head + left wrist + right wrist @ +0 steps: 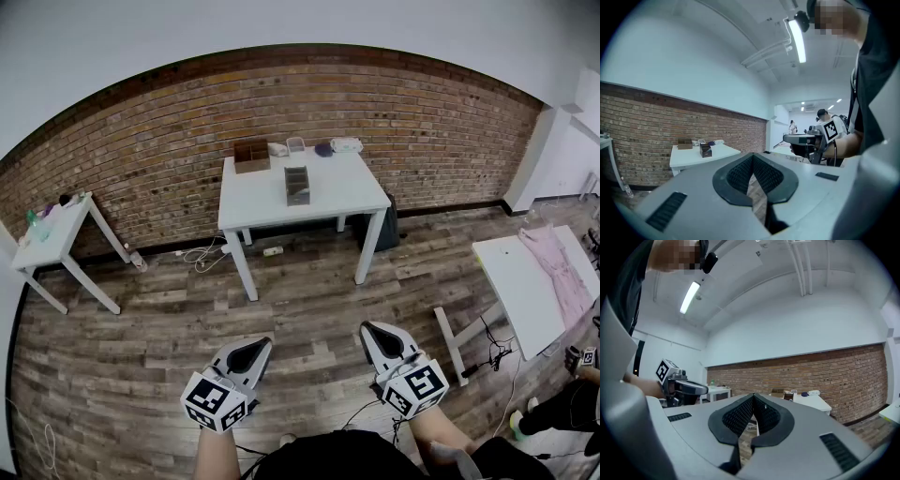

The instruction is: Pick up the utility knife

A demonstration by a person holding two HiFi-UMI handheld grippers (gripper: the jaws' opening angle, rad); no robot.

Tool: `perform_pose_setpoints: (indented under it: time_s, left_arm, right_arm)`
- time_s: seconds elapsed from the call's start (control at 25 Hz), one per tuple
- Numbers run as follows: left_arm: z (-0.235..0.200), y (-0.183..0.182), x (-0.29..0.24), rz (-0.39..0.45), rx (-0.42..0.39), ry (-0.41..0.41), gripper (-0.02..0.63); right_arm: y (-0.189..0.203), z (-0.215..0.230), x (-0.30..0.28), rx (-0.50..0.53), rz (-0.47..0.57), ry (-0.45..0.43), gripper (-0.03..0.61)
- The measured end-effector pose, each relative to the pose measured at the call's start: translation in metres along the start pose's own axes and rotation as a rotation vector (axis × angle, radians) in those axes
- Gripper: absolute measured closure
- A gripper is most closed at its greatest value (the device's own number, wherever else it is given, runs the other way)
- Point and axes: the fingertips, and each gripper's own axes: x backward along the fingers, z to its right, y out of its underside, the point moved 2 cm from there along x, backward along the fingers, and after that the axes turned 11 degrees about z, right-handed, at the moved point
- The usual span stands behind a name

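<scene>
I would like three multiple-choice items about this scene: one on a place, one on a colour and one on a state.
1. Where does the brown box stand?
A. on the floor
B. at the far left corner of the middle table
C. on the small table at the left

2. What colour is the cloth on the right table?
A. pink
B. green
C. black

3. How do the jaws of the right gripper stand?
A. wide apart
B. shut on a knife
C. shut, with nothing between them

Answers:
1. B, as the head view shows it at that corner.
2. A, as it lies pink on the white top.
3. C, as the pads meet in the right gripper view and hold nothing.
</scene>
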Motion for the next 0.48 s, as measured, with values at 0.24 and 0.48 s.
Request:
perform_pose_setpoints:
  time_s: [0.24, 0.48]
  left_arm:
    - [-0.020, 0.006, 0.018, -0.008, -0.010, 0.028, 0.618]
    - [-0.042, 0.015, 0.043, -0.017, 0.002, 0.056, 0.618]
  right_arm:
    - [0.007, -0.026, -0.013, 0.014, 0.000, 0.017, 0.581]
    - [0.015, -0.061, -0.022, 0.053, -0.017, 0.038, 0.581]
